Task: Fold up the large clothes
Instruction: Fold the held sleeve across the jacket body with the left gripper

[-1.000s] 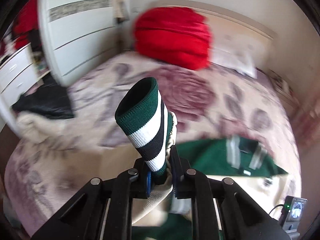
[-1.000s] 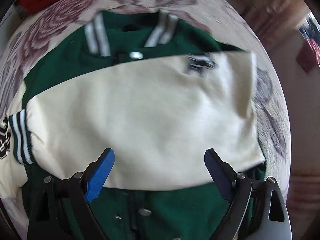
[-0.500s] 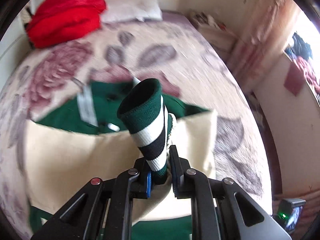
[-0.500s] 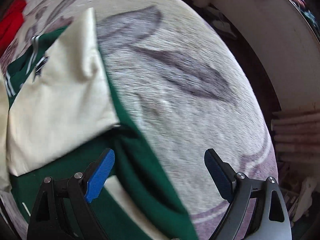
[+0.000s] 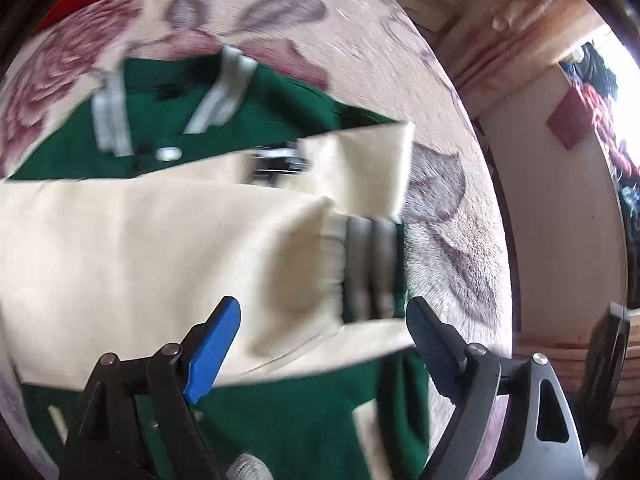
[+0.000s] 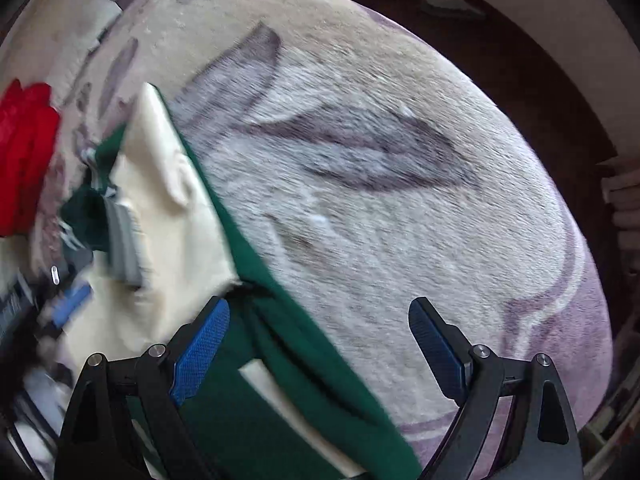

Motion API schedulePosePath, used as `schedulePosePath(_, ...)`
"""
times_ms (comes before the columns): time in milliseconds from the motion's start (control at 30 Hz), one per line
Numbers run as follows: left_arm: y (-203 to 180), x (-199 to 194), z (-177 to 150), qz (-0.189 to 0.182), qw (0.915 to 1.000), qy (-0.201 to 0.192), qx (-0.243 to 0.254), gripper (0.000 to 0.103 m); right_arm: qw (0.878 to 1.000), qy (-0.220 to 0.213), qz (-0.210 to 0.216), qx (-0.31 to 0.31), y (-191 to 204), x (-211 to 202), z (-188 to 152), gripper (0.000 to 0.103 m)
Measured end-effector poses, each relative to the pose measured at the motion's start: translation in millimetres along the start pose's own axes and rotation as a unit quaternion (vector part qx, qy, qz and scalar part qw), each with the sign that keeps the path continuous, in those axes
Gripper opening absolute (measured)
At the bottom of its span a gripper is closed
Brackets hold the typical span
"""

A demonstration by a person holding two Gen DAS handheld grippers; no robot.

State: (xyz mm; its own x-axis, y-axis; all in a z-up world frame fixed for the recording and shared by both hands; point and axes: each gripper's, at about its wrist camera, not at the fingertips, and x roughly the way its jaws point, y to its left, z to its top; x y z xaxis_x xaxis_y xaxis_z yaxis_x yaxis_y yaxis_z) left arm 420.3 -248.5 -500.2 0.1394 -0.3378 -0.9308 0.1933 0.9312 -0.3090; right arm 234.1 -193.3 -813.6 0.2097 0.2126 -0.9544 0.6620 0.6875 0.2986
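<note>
A green jacket (image 5: 160,112) with cream sleeves lies flat on the flowered bedspread (image 5: 360,40). One cream sleeve (image 5: 140,248) lies folded across its body, and the striped cuff (image 5: 370,268) rests near the jacket's right edge. My left gripper (image 5: 324,340) hovers just above that cuff; its jaws are opening and nothing is pressed between the pads. My right gripper (image 6: 318,348) stands open over the jacket's right hem (image 6: 304,352), with the green edge (image 6: 240,248) between its fingers and untouched. The left gripper shows blurred at the left in the right wrist view.
A red folded garment (image 6: 24,152) lies at the head of the bed, beyond the jacket. The bedspread (image 6: 380,200) stretches to the right of the jacket up to the bed's edge. Dark floor (image 6: 540,60) and a wall lie past that edge.
My left gripper let go of the striped cuff, which now lies flat on the jacket, sleeve folded across. The right gripper swept from above the jacket to its right edge.
</note>
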Motion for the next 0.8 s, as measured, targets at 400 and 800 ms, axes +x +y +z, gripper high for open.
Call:
schedulePosePath(400,254,-43,-29,0.295,0.9453,-0.020,-0.137,0.084,0.985,0.094,0.087,-0.118,134,95,35,0.086)
schedulePosePath(800,262,-24,-28,0.263,0.9522,-0.004,-0.155,0.084,0.998,0.031,0.001,-0.052,90,74,46,0.007)
